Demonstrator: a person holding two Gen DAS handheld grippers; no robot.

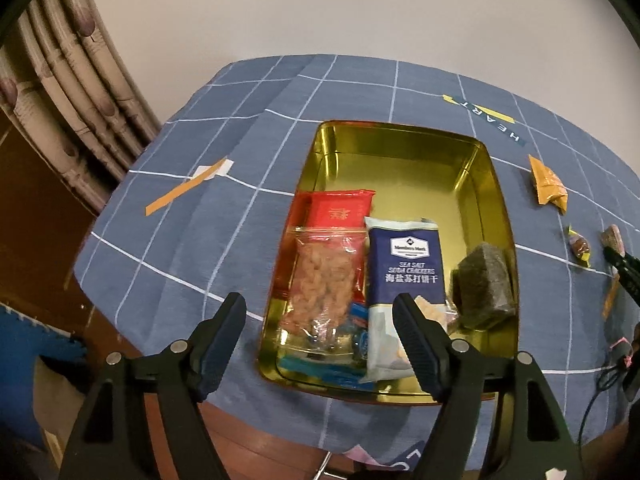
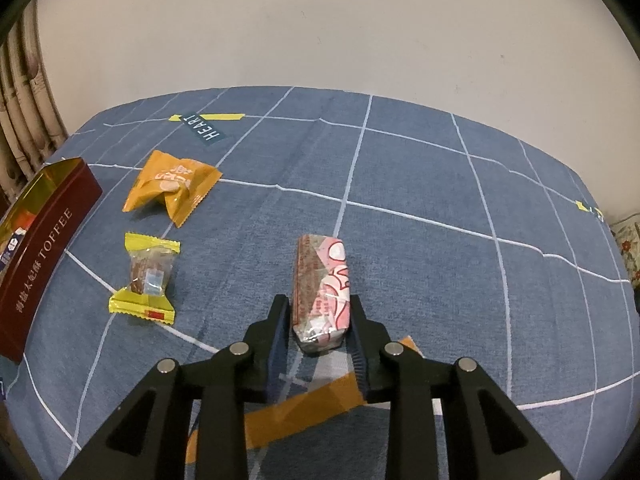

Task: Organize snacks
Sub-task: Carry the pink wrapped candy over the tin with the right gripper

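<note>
My left gripper [image 1: 320,300] hangs open and empty over the near end of a gold-lined tin [image 1: 400,130]. Inside the tin lie a red-topped clear bag of pinkish snacks [image 1: 328,272], a blue soda cracker pack [image 1: 408,272] and a dark green wrapped block [image 1: 484,280]. In the right wrist view my right gripper [image 2: 319,300] is shut on a pink-and-white snack bar [image 2: 320,280] that rests on the tablecloth. An orange packet [image 2: 172,184] and a yellow-wrapped candy [image 2: 146,276] lie to its left, near the tin's dark red "TOFFEE" wall [image 2: 44,248].
A blue checked tablecloth [image 2: 440,184] covers the table, with orange tape strips [image 2: 304,404] and a "HEART" label [image 2: 202,128] on it. A white wall stands behind, and a curtain [image 1: 68,80] hangs at the far left. The table's near edge [image 1: 280,436] runs under my left gripper.
</note>
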